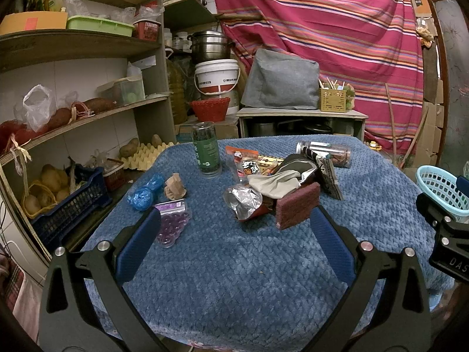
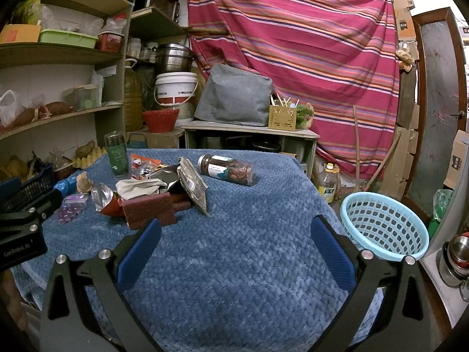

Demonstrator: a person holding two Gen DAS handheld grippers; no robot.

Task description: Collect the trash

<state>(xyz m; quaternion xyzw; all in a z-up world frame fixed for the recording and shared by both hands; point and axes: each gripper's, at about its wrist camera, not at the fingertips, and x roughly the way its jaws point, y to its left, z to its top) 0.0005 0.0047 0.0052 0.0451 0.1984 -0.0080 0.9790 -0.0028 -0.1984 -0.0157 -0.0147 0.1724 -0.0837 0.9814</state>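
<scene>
Two claws were held wide apart over the blue blanket [image 1: 234, 264], the left gripper [image 1: 236, 223] and the right gripper [image 2: 236, 231], and nothing was gripped in either. Trash was piled near the middle: a foil wrapper [image 1: 241, 201], a dark red sponge [image 1: 297, 209] and crumpled bags. A light blue basket [image 2: 384, 224] was seen at the right edge.

We see the crumpled foil wrappers [image 1: 243, 202] heaped mid-desk, left of the pale blue plastic basket [image 2: 384, 226] at the blue-quilted desk [image 2: 249, 249] edge.
</scene>
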